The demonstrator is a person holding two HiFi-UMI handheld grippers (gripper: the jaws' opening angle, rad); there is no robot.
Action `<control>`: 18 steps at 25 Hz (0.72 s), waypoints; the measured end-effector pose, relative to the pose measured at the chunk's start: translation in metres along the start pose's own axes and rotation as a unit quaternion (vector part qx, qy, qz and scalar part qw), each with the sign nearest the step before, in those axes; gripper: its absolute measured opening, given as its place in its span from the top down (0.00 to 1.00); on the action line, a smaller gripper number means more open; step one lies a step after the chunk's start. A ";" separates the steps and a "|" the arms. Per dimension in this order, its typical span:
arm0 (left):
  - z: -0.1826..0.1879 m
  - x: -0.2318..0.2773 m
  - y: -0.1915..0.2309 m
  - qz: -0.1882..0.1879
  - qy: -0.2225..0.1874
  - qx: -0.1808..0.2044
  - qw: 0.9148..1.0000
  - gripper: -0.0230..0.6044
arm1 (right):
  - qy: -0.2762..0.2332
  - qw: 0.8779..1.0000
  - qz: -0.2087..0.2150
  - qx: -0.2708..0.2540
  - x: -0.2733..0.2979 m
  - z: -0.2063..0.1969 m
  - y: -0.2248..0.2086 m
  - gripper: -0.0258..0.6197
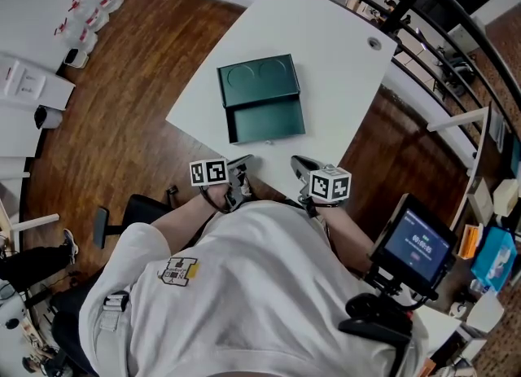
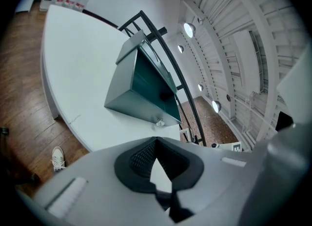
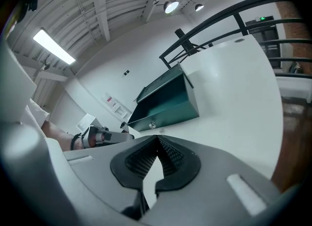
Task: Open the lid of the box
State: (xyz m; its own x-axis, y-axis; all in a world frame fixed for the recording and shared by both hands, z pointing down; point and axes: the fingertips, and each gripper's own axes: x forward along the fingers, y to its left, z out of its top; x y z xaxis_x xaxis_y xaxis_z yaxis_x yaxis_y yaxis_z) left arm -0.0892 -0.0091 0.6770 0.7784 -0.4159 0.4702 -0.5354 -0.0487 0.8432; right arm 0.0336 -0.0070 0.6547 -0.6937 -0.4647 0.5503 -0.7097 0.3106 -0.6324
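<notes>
Box lies open; left gripper and right gripper hover nearby, jaws closed.

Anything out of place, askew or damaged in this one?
Nothing stands out. The green box sits intact on the white table, lid swung open, nothing spilled; the left gripper and right gripper are empty, clear of it.
</notes>
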 end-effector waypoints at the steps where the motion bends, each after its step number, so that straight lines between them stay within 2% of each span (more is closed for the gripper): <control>1: 0.001 0.000 0.000 0.000 0.000 0.001 1.000 0.96 | 0.000 1.000 0.000 -0.001 0.000 0.000 0.000 0.96; 18: 0.000 -0.002 0.000 0.000 0.001 0.006 1.000 0.96 | 0.006 1.000 -0.002 -0.019 0.001 0.000 0.003 0.96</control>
State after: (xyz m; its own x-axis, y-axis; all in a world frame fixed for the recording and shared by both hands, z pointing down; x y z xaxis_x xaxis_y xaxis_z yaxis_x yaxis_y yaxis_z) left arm -0.0907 -0.0083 0.6757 0.7788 -0.4134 0.4717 -0.5400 -0.0591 0.8396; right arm 0.0307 -0.0068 0.6530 -0.6927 -0.4561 0.5587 -0.7159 0.3409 -0.6094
